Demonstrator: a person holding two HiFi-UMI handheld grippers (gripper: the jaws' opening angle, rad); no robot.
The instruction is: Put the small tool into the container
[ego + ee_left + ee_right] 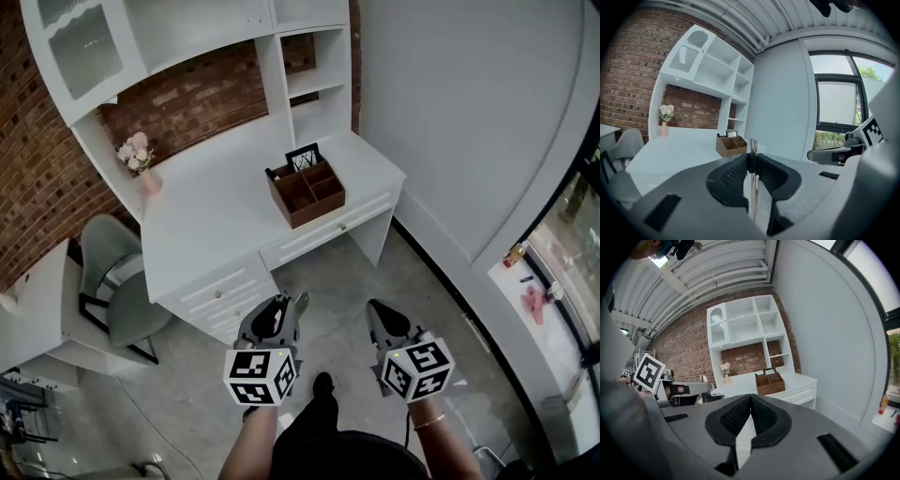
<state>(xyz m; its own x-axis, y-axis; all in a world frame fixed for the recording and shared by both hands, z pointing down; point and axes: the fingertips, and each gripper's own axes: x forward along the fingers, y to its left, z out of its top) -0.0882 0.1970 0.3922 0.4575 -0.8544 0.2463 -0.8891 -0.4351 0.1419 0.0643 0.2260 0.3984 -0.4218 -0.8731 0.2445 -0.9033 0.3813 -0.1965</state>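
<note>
A thin metal tool (752, 187) stands upright between the pads of my left gripper (752, 157), which is shut on it. In the head view the left gripper (287, 304) hovers over the floor in front of the desk, the tool's tip (302, 300) poking out. The container, a brown wooden organiser box (306, 191) with several compartments, sits on the white desk (206, 216) ahead; the box (731, 146) is far beyond the jaws. My right gripper (376, 308) is beside the left, shut with nothing in it (750, 397). The box (770, 382) shows there too.
A white hutch with shelves (309, 84) rises behind the desk against a brick wall. A pink vase of flowers (141, 159) stands at the desk's back left. A grey chair (117, 291) sits left of the desk drawers (225, 295). A white wall (469, 122) is at right.
</note>
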